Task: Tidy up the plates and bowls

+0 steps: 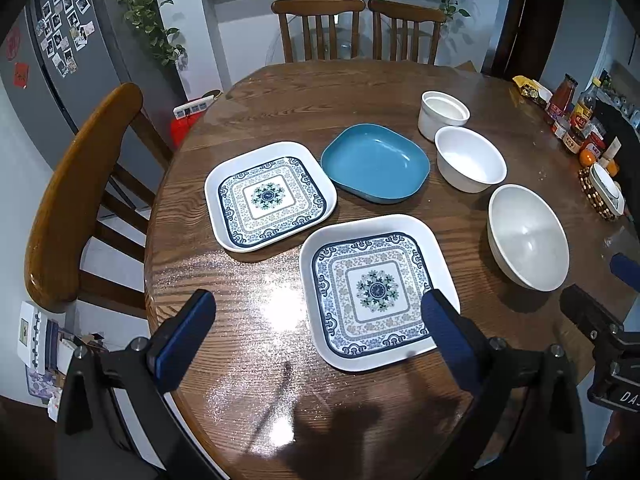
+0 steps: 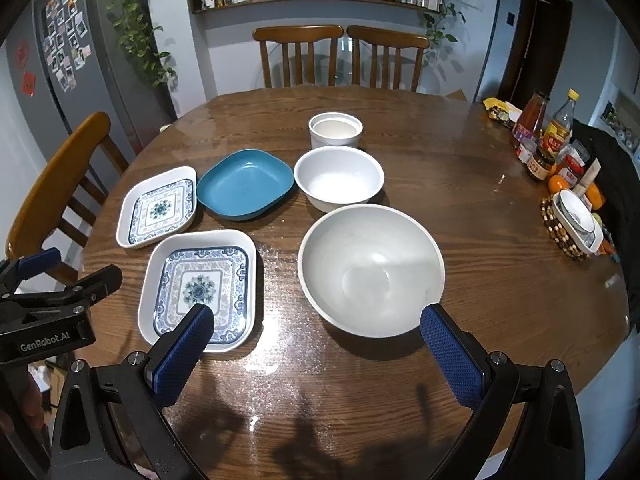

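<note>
- Round wooden table [image 2: 460,216] fills both views; chairs stand at 12 and 9 o'clock, bottles crowd its 3 o'clock edge.
- Large white bowl [image 2: 370,270] sits nearest the right gripper [image 2: 316,332], whose fingers are wide apart, empty.
- Two patterned square plates [image 1: 378,290] [image 1: 270,196] lie close together; the left gripper [image 1: 318,320] hangs over the near one, fingers spread, holding nothing.
- Blue dish [image 1: 376,162] sits beyond them, towards 12 o'clock.
- Medium white bowl [image 2: 339,178], then the small white cup [image 2: 335,130], trail towards 12.
- Bare wood lies near both grippers; their bodies are cut off.
</note>
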A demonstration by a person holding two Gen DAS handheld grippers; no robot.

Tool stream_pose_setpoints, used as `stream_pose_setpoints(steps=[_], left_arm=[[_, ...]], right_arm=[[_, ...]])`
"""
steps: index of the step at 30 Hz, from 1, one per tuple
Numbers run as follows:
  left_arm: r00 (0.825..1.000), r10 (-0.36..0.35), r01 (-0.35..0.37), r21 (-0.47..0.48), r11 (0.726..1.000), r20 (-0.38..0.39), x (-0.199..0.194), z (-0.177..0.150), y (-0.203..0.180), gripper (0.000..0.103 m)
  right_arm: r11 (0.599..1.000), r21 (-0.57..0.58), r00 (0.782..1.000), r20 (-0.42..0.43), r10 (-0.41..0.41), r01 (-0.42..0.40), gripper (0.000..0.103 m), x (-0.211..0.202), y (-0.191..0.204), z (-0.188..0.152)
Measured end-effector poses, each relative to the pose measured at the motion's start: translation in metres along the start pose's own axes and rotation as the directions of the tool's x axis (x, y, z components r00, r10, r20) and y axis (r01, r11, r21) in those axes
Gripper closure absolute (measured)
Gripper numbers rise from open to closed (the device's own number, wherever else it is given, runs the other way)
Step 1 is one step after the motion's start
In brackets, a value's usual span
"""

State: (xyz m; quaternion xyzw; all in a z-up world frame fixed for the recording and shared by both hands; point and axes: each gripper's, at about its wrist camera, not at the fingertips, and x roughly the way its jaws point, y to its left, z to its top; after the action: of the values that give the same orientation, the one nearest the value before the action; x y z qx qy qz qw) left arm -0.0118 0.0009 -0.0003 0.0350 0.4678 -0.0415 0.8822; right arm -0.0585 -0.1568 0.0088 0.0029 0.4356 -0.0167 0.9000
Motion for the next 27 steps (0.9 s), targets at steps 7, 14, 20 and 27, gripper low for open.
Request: stream_pose_setpoints(steps=[7, 14, 20, 27], left_arm=[[1.0, 0.018, -0.018, 0.014, 1.0, 0.011, -0.001, -0.0011, -0.0043, 0.001], [1.0, 0.025, -0.025, 0.016, 1.0, 0.014, -0.0022, -0.0019, -0.005, 0.001], [1.0, 0.015, -0.015, 0.019, 1.0, 0.008, -0.0033, -0.0043, -0.0064, 0.001], [1.0, -0.006, 0.006, 0.004, 1.0, -0.016, -0.0012, -0.0069, -0.0041, 0.001]], right_arm=[[1.0, -0.001, 1.0, 0.0, 0.0, 0.0, 0.0, 0.0003, 0.0005, -0.001], [1.0, -0.005, 1.0, 0.001, 0.004, -0.004, 0.0, 0.0003, 0.0031, -0.0028], [1.0, -0.008, 1.0, 0.0, 0.01, -0.01, 0.0, 0.0002, 0.0051, -0.0034], [1.0, -0.013, 1.0, -0.004, 0.024, -0.024, 0.0, 0.0002, 0.0075, -0.0065]])
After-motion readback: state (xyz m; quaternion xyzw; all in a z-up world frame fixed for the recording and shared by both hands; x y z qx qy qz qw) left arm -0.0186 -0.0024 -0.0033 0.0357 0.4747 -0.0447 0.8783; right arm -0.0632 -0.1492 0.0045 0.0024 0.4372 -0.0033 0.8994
